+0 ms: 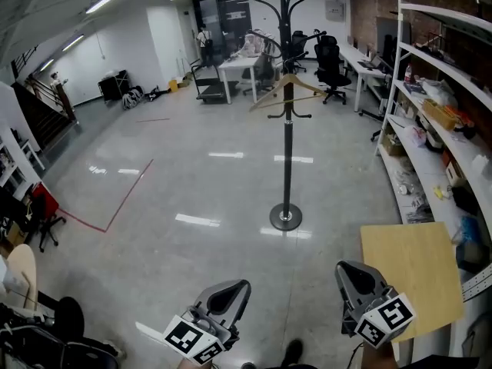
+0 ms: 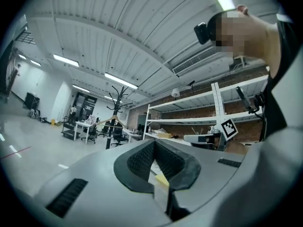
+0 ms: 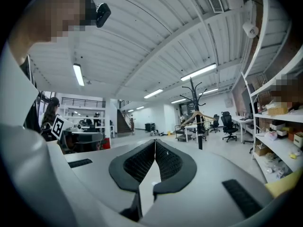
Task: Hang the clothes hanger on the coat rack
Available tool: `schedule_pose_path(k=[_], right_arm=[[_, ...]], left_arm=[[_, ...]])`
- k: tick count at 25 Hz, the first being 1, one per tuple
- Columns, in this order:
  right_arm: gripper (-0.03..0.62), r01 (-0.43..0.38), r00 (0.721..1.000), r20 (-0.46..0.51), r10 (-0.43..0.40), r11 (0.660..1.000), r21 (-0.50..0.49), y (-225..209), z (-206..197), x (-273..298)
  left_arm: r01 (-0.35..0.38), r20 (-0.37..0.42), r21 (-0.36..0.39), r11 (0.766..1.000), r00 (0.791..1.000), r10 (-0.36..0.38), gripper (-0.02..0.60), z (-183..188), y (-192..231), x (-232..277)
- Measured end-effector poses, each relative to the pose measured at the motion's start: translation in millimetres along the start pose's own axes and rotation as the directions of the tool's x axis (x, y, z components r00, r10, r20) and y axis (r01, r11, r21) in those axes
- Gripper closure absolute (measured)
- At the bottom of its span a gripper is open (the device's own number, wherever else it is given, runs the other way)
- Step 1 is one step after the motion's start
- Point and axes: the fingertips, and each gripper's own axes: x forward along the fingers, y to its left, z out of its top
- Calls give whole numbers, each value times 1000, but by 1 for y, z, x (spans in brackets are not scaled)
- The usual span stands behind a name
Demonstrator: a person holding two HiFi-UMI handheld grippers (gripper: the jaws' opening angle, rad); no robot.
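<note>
The coat rack (image 1: pixel 287 152) stands on the open floor (image 1: pixel 192 191), well apart from both tools. Only the head view shows its round base. The hanger (image 1: pixel 286 92) hangs on it partway up the pole, and looks small and far off in both gripper views. The left hand-held gripper (image 1: pixel 229 296) and the right hand-held gripper (image 1: pixel 355 277) are held low. Their own views show each with its jaws closed tip to tip on nothing. The right one is at the worktop's (image 1: pixel 419 267) left edge.
</note>
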Motion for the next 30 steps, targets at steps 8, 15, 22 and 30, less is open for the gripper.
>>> schedule_pose_path(k=[8, 15, 22, 30], right_arm=[[588, 95, 995, -17, -95, 995, 9, 75, -15, -37], [588, 118, 993, -30, -117, 993, 26, 99, -21, -64], [588, 82, 997, 6, -82, 997, -14, 104, 5, -98], [588, 85, 996, 11, -85, 996, -18, 92, 6, -122]], left_arm=[[18, -32, 26, 1000, 999, -18, 581, -16, -4, -86], [31, -30, -34, 999, 999, -32, 581, -12, -21, -111], [5, -30, -29, 1000, 1000, -6, 580, 3, -57, -119], [1, -21, -31, 1000, 1000, -2, 580, 3, -83, -111]])
